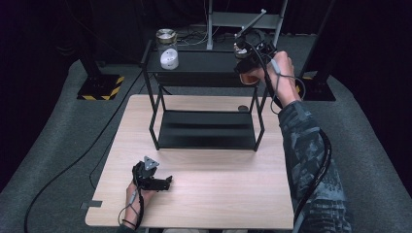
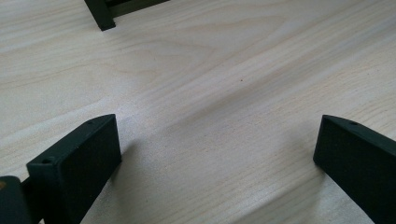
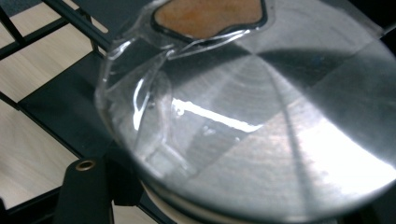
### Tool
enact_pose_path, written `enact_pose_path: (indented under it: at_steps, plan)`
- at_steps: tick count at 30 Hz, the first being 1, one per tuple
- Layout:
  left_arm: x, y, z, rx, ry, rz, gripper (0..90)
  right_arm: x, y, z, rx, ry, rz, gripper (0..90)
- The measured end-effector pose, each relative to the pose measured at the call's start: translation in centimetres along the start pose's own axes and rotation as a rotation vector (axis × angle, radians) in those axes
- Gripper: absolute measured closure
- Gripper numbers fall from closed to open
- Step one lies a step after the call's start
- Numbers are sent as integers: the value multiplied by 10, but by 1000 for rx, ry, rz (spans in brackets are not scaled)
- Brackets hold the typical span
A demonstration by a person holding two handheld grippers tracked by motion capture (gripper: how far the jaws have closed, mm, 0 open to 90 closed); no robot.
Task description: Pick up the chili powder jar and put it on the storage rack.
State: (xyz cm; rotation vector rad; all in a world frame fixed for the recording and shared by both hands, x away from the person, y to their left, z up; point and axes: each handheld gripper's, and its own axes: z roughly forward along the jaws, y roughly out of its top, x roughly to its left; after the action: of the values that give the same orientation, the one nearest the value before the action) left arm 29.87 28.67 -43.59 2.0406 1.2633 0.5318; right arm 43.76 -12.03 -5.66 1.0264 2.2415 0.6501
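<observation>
The right gripper (image 1: 248, 68) clamps a glass jar (image 3: 196, 116) at the rack's (image 1: 204, 62) two o'clock corner; smooth, breakable, slippery, so best gripped under its steel lid (image 3: 299, 126). The left gripper (image 1: 154, 180) rests wide open.

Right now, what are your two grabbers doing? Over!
Left gripper open, resting on the table. Right gripper shut on a jar at the shelf's right end. Second jar at the left end, well apart.

Dim dark surroundings, glare on lid (image 3: 299, 140), soft focus
</observation>
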Motion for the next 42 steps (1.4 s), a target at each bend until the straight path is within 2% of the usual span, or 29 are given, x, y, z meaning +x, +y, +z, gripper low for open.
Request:
enact_pose_path:
  at_steps: [13,26,34,42]
  plan:
    - [0,0,0,0,0,0,2,-5,0,6,-58,-33,65,307]
    - [0,0,0,0,0,0,2,-14,2,26,-103,-42,152,306]
    - [0,0,0,0,0,0,2,-19,3,38,-112,-40,190,306]
    - [0,0,0,0,0,1,3,-29,-1,48,-123,-13,245,306]
